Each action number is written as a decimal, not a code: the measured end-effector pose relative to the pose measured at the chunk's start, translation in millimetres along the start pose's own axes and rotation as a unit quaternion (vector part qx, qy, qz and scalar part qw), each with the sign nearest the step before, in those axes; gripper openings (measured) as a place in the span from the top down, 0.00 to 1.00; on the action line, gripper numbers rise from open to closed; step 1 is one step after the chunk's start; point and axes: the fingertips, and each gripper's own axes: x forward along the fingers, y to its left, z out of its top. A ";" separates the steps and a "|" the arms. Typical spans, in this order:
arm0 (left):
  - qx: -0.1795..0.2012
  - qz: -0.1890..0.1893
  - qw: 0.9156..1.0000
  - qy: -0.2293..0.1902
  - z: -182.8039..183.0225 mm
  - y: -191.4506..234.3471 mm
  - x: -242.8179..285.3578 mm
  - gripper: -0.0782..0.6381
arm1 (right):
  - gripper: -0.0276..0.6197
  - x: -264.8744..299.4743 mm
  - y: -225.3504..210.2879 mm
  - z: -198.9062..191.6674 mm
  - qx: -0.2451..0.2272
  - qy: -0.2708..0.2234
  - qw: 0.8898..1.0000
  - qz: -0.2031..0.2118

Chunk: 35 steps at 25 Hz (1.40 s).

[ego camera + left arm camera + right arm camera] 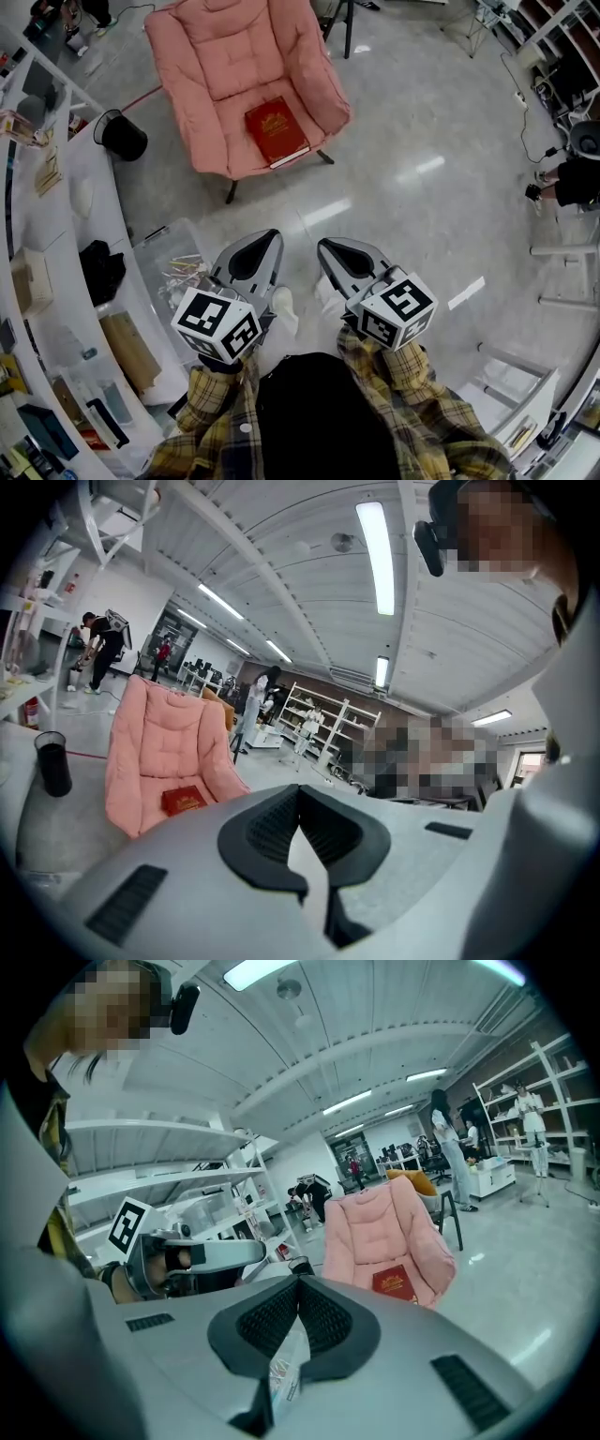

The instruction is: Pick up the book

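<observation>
A red book with gold print lies flat on the seat of a pink padded armchair. It also shows small and far off in the left gripper view, as the book, and in the right gripper view, as the book. My left gripper and right gripper hang side by side over the floor, well short of the chair and pointing toward it. Both are shut, with nothing held. The left gripper has its pads meeting at the tip, and so does the right gripper.
A black bin stands left of the chair. Curved white shelving with boxes runs down the left side, with a clear plastic box at its foot. A person stands at the far right by racks. Glossy floor lies between me and the chair.
</observation>
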 end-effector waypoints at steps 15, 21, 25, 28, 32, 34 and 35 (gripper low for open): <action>0.001 0.058 0.997 -0.056 58.2 -25.9 121.3 0.88 | 0.93 -13.9 -124.3 74.3 -0.043 0.013 0.997 0.069; -0.007 0.083 0.995 -0.063 63.6 -24.1 138.5 0.88 | 0.93 -14.6 -146.3 78.5 -0.039 0.017 0.995 0.088; -0.012 0.101 0.992 -0.069 67.7 -14.7 142.2 0.88 | 0.93 -10.4 -153.6 77.1 -0.036 0.022 0.994 0.100; -0.018 0.108 0.991 -0.072 72.0 -4.3 146.2 0.88 | 0.93 -1.2 -157.6 80.2 -0.032 0.023 0.993 0.108; -0.011 0.108 0.991 -0.072 84.3 16.0 157.3 0.88 | 0.93 19.7 -163.3 89.0 -0.035 0.026 0.993 0.110; -0.010 0.107 0.992 -0.073 91.8 27.5 164.4 0.88 | 0.93 31.6 -167.6 94.8 -0.035 0.026 0.993 0.110; -0.010 0.105 0.992 -0.074 95.9 33.7 168.1 0.88 | 0.93 38.1 -169.8 97.6 -0.035 0.027 0.993 0.109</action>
